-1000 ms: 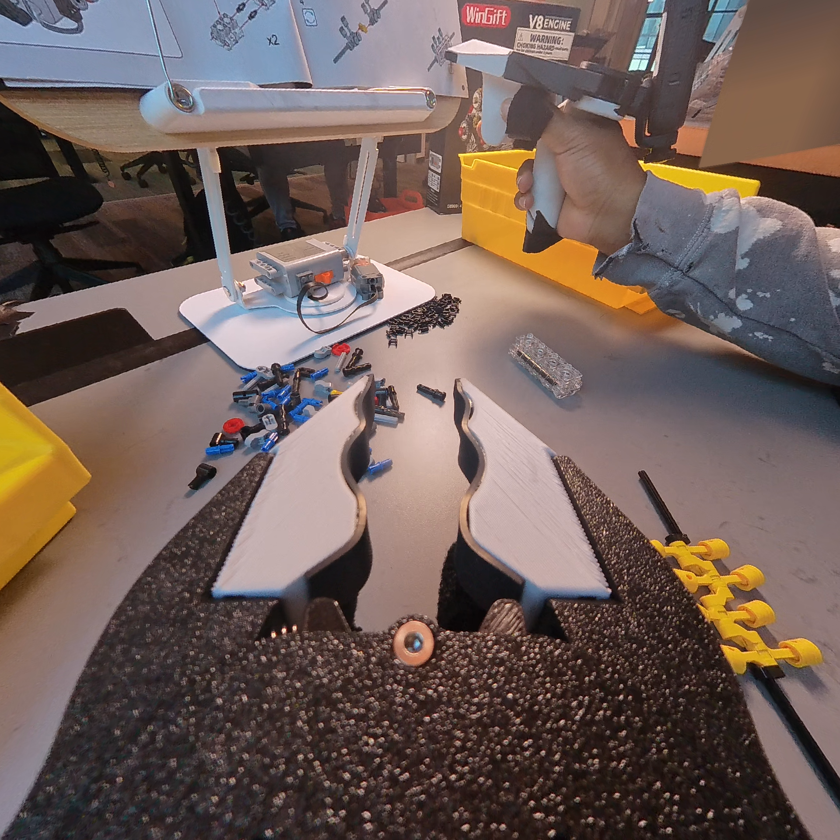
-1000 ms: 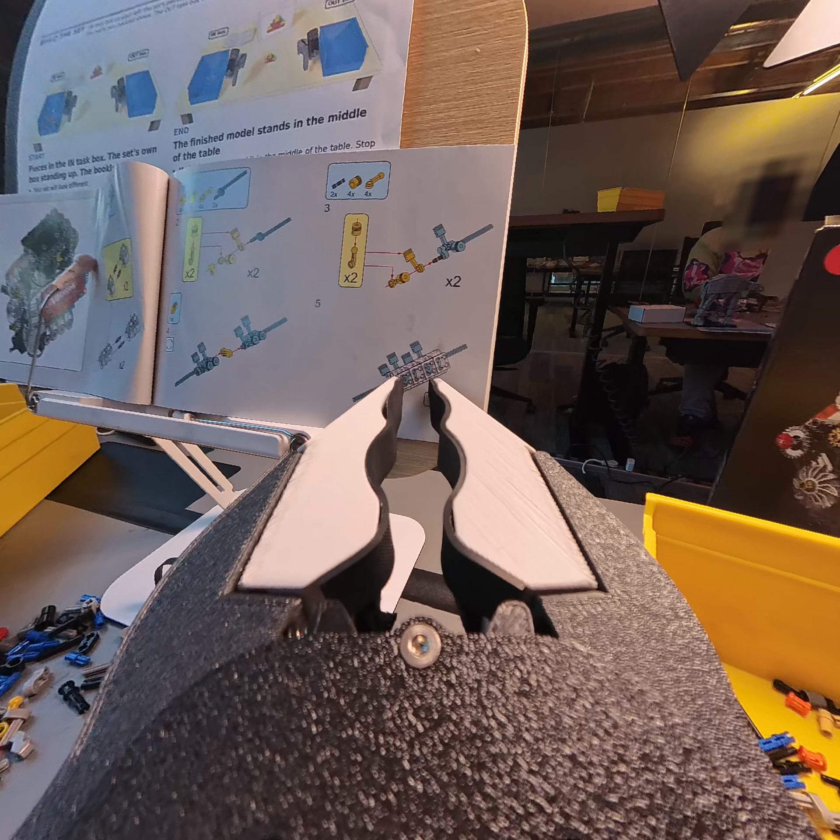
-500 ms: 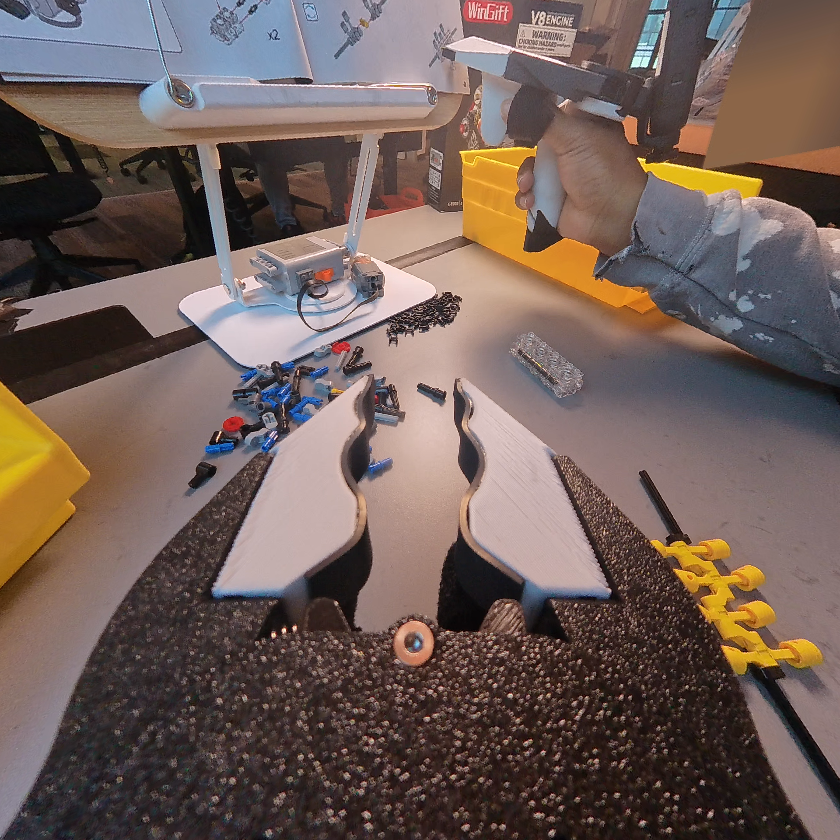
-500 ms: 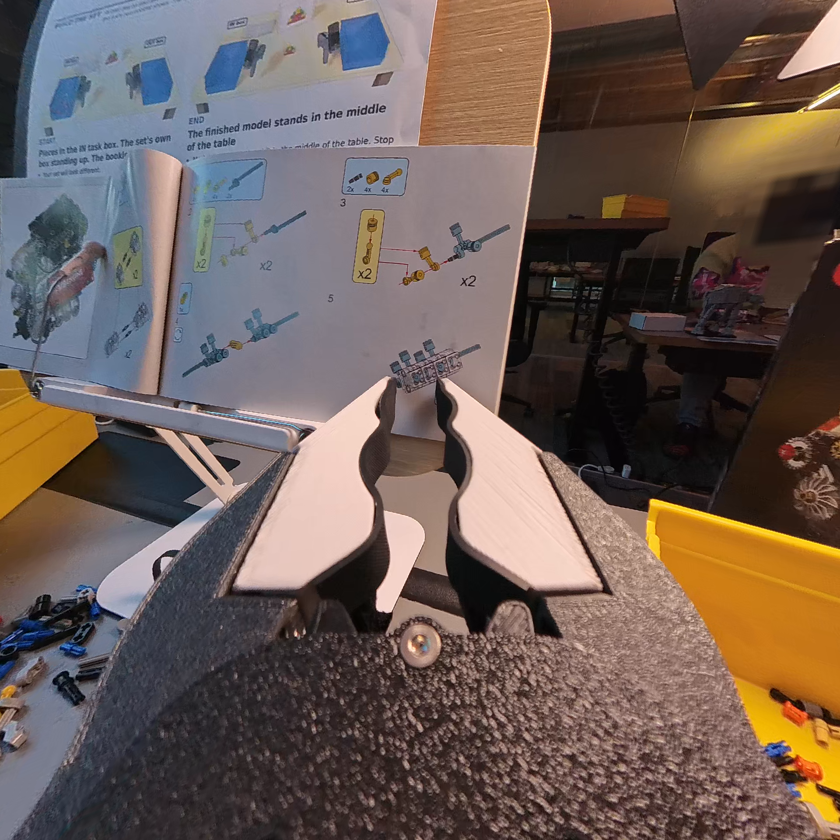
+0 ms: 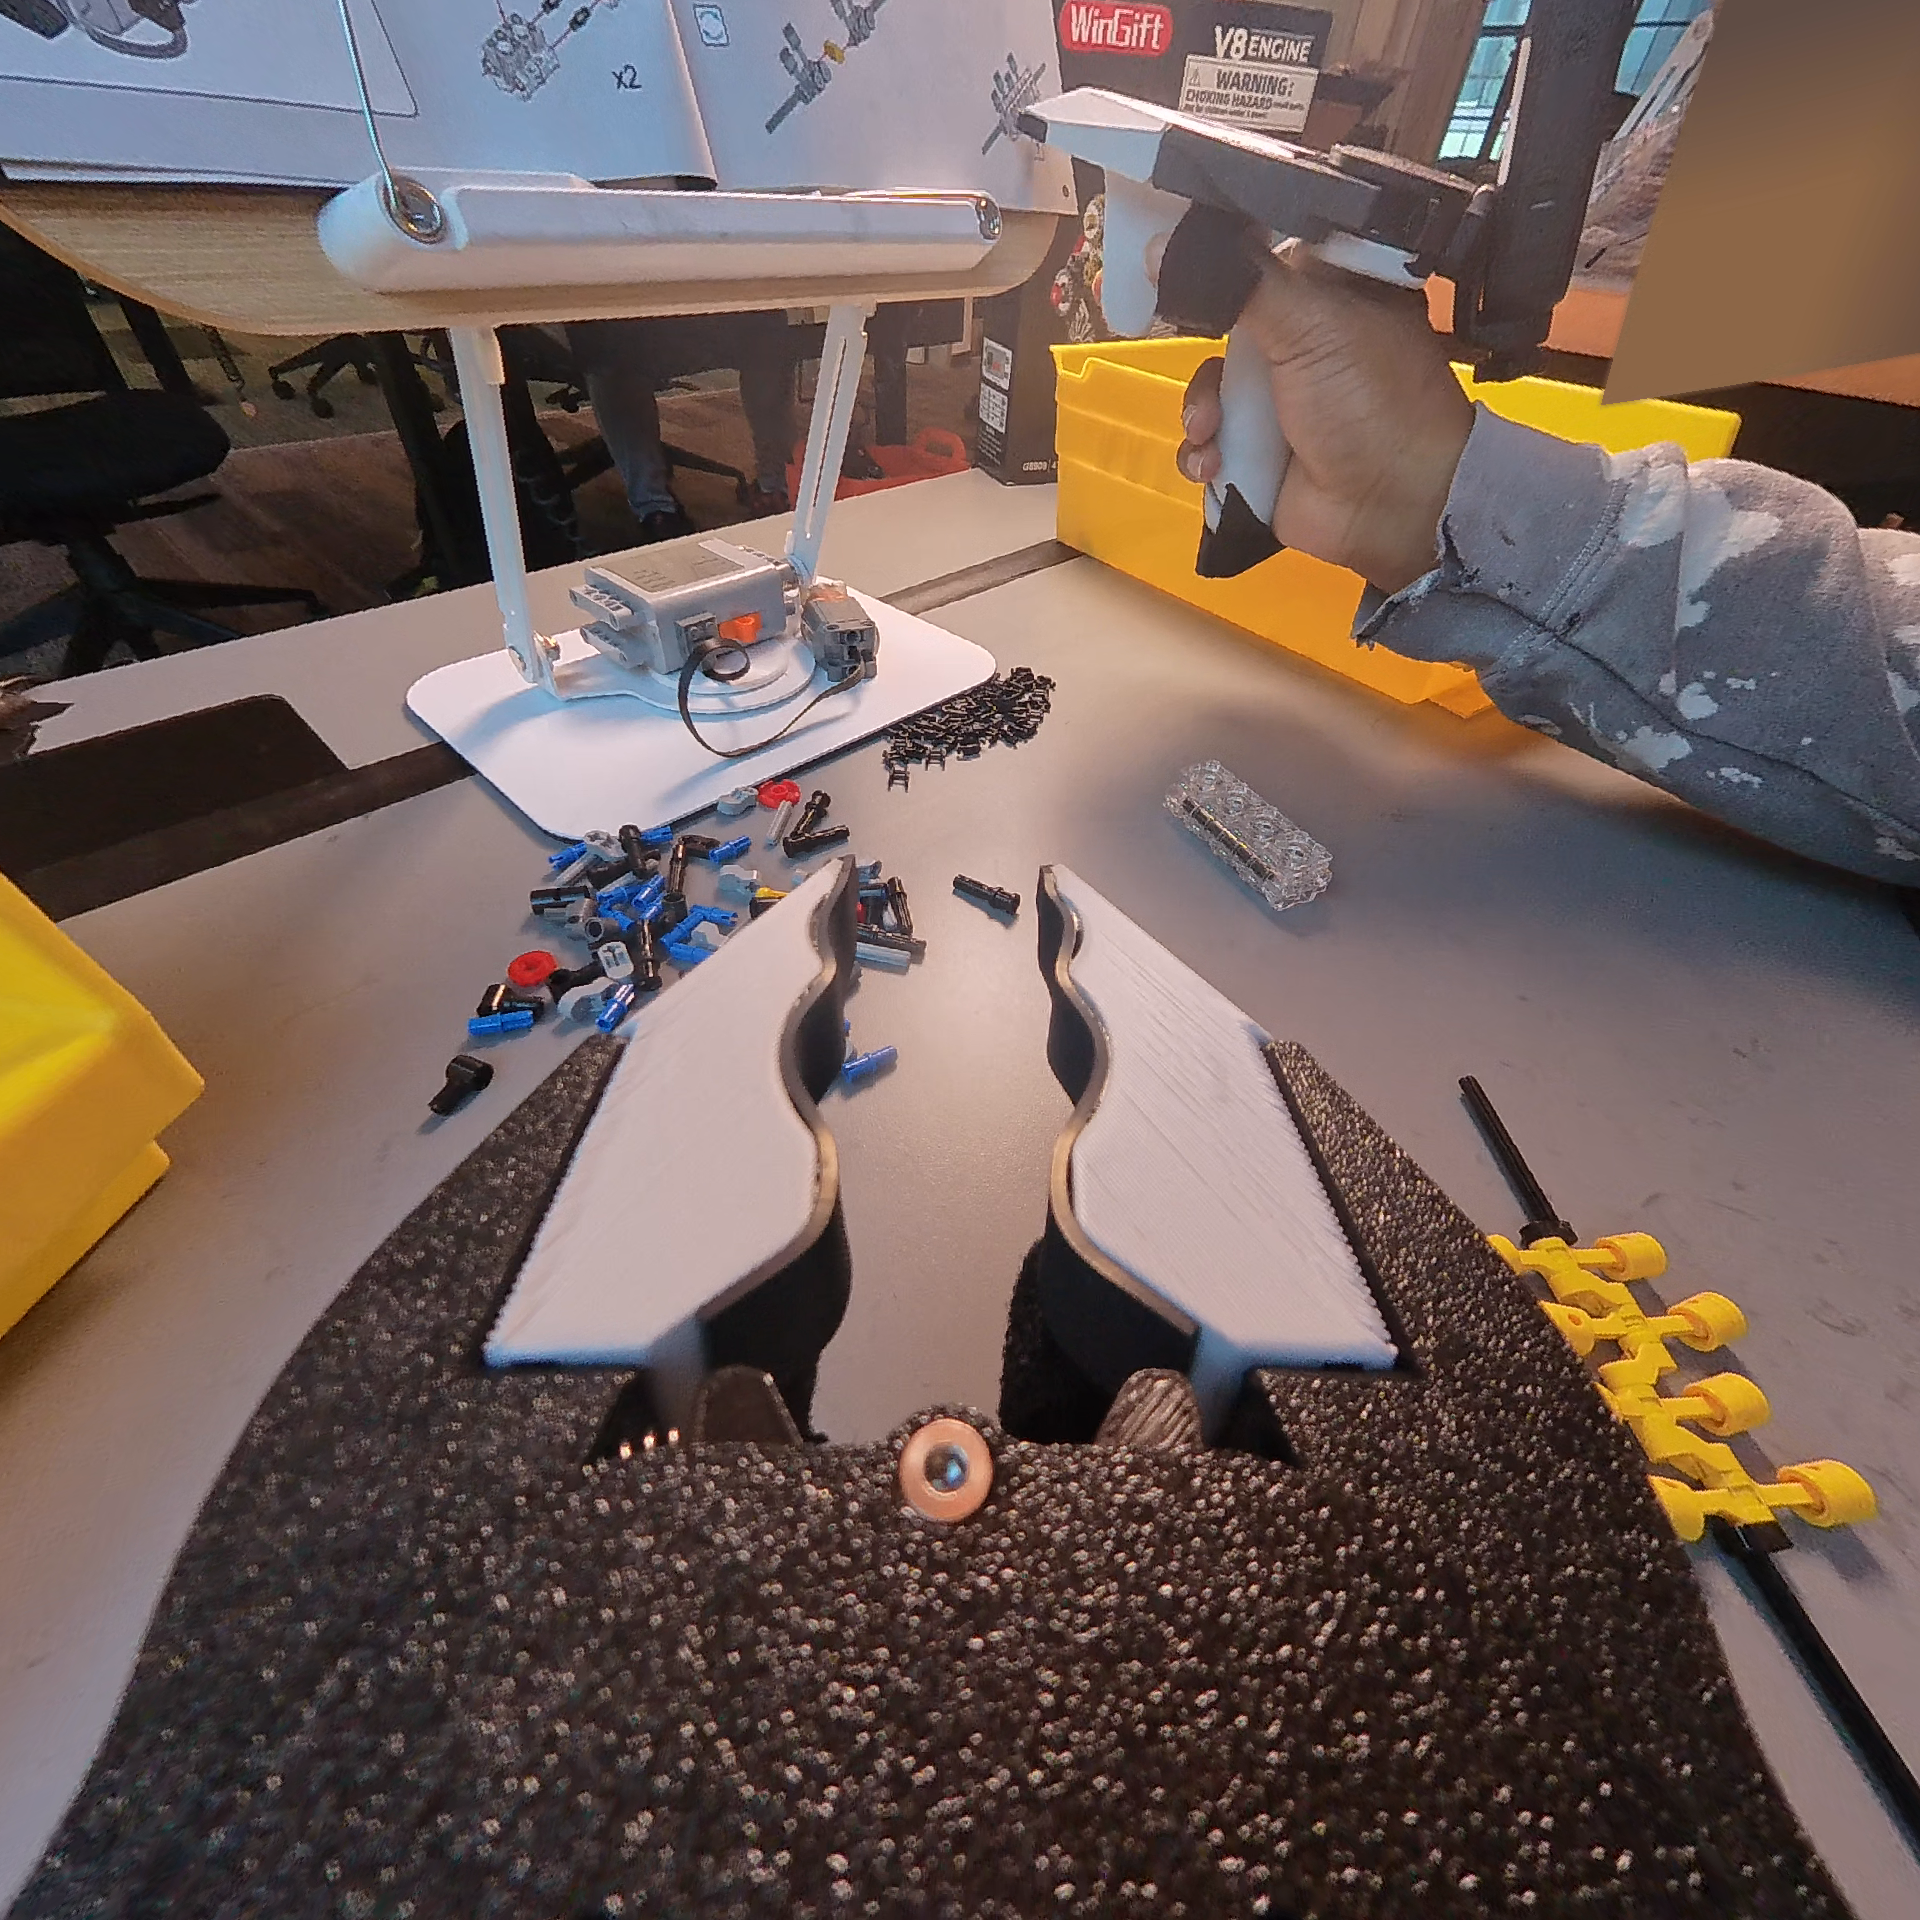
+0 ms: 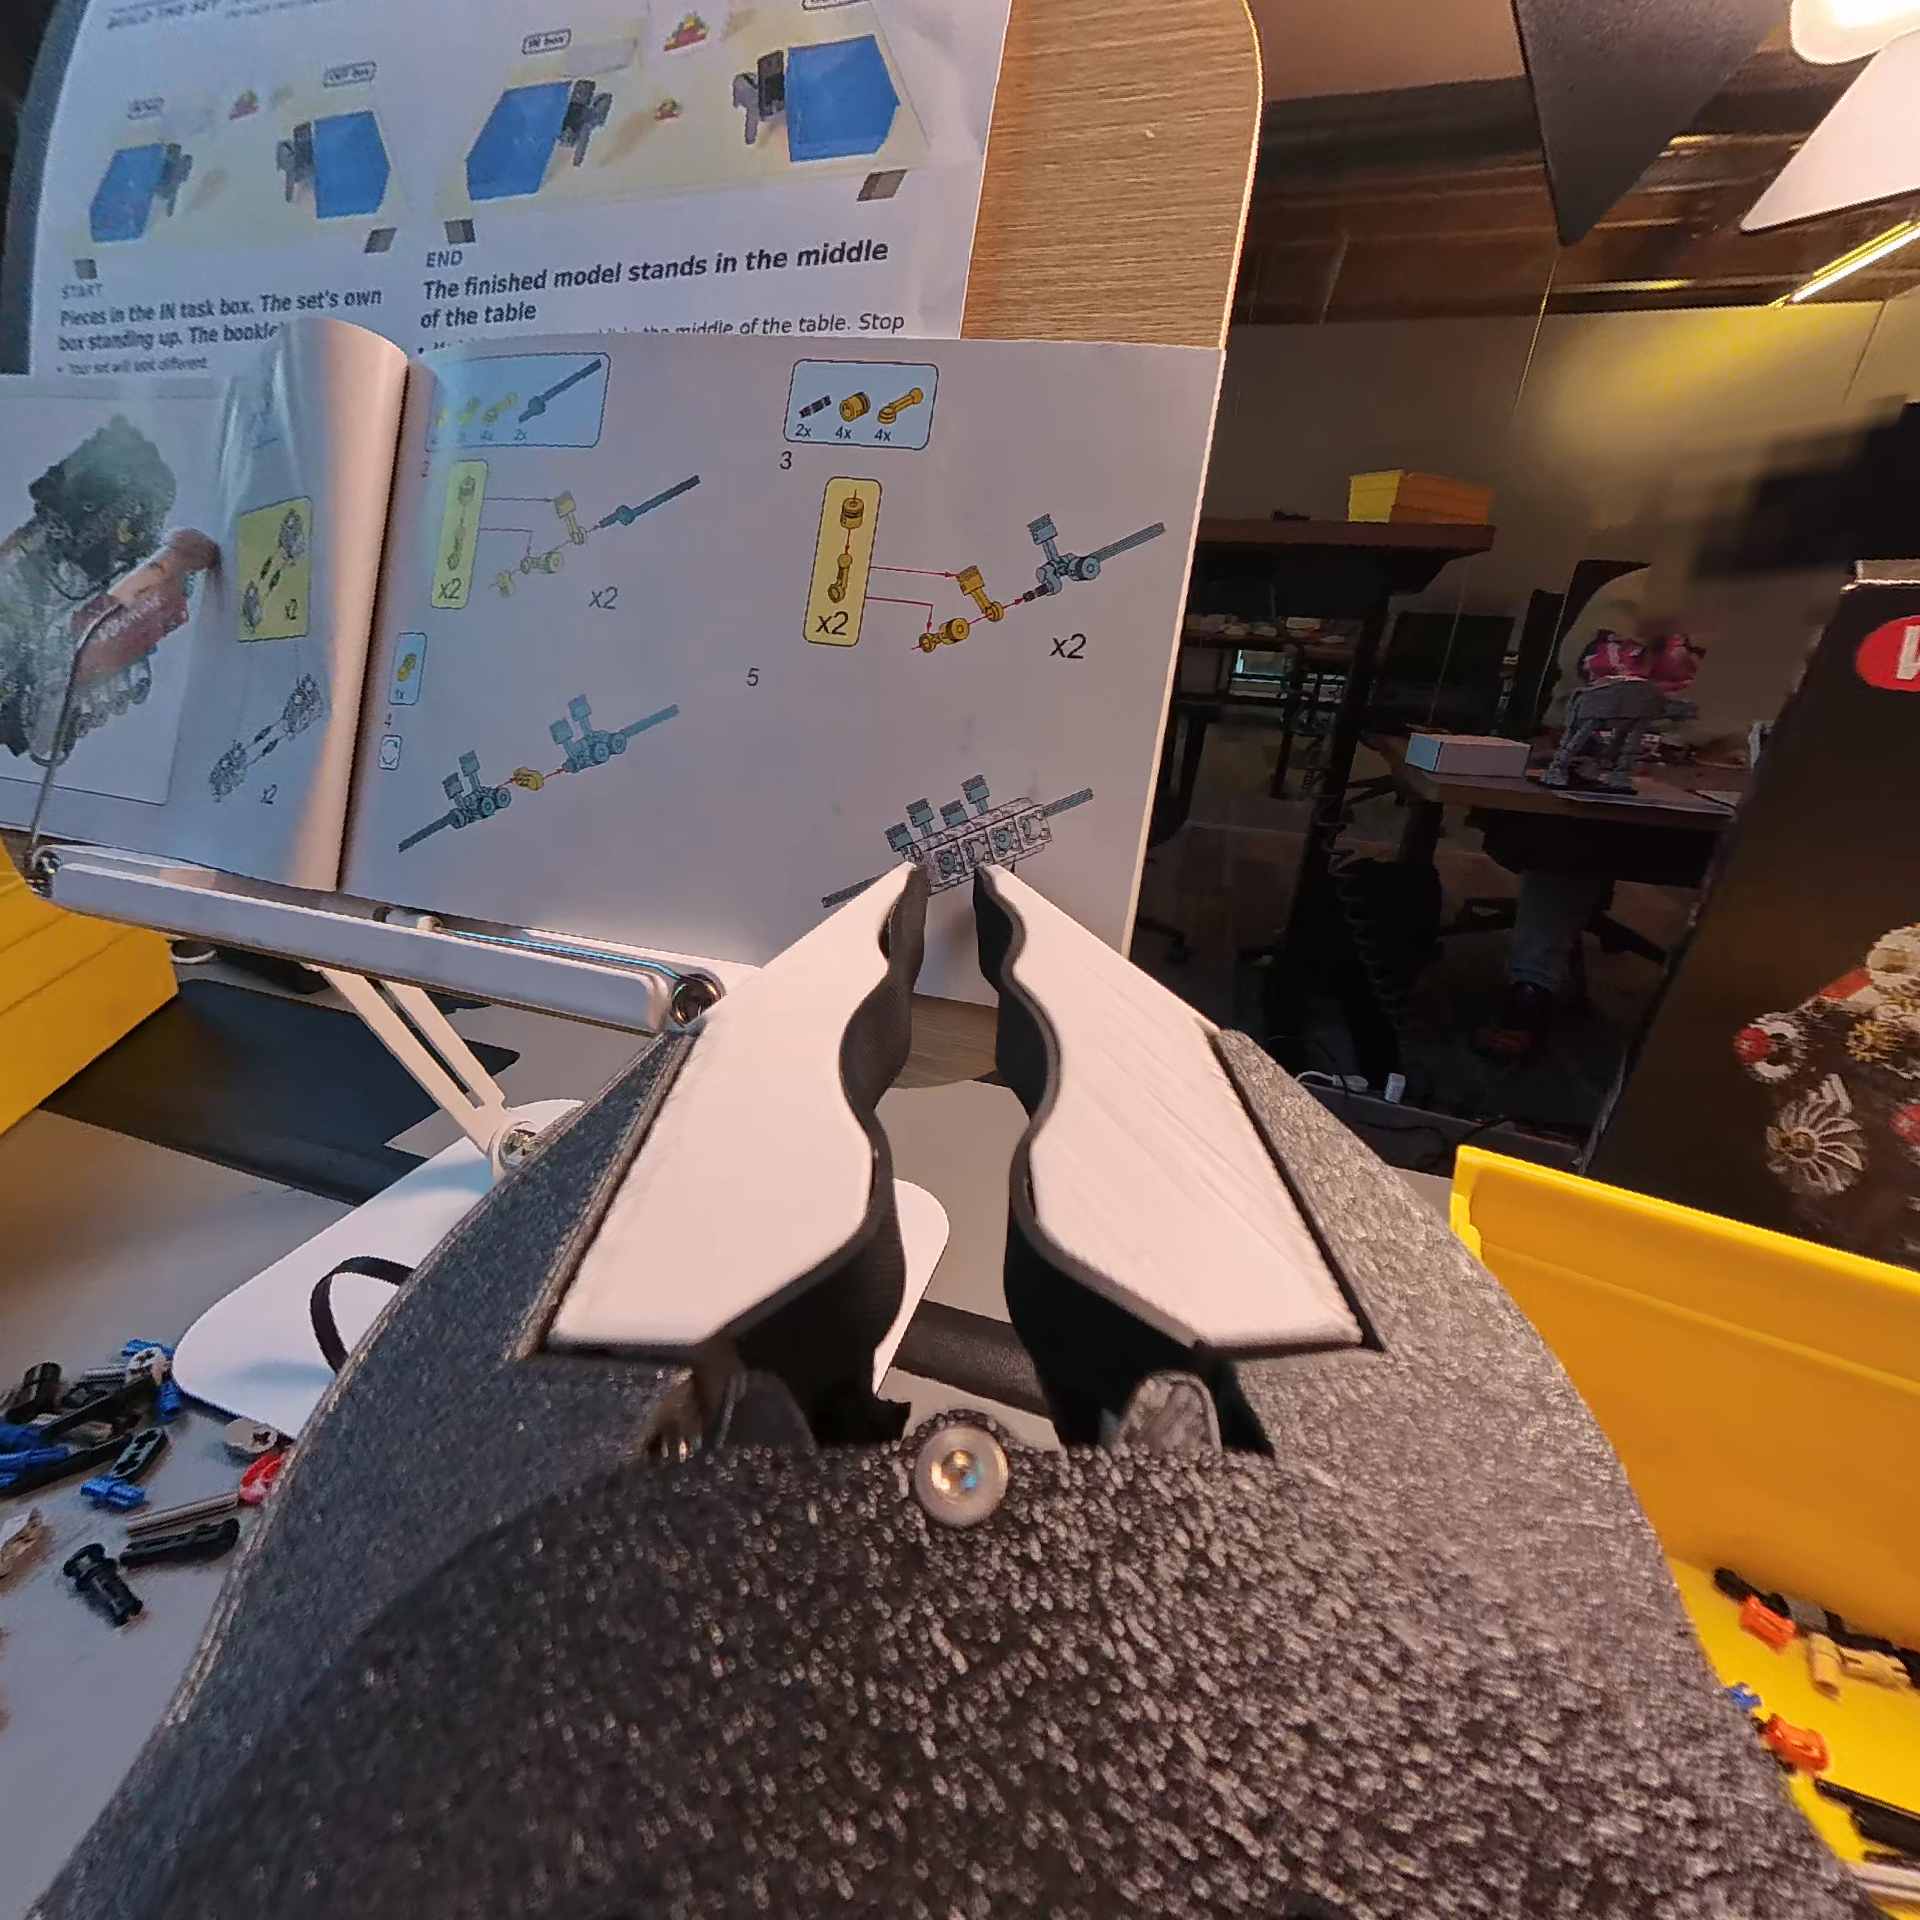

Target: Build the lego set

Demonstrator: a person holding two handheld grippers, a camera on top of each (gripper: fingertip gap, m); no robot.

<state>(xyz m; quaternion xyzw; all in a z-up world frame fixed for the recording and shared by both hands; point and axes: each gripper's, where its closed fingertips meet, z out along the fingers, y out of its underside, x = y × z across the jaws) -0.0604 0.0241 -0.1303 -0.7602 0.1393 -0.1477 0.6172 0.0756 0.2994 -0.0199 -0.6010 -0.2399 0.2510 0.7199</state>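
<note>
Left wrist view: the left gripper (image 5: 945, 894) is held low over the counter (image 5: 1455, 1018), its fingers (image 5: 717, 1122) spread apart and empty, aimed at the loose small pieces (image 5: 665, 925), probably for a pick. A clear block (image 5: 1247, 847) lies well apart to the right; the yellow piston assembly (image 5: 1662, 1382) is laid just beside the gripper.

Right wrist view: the right gripper (image 6: 945, 883) is raised toward the instruction booklet (image 6: 769, 623) propped on its stand (image 6: 374, 935), seemingly so the step can be read. Its fingers (image 6: 1132, 1122) are slightly parted at the tips, nothing held. More pieces are kept in the yellow bin (image 6: 1662, 1382).
</note>
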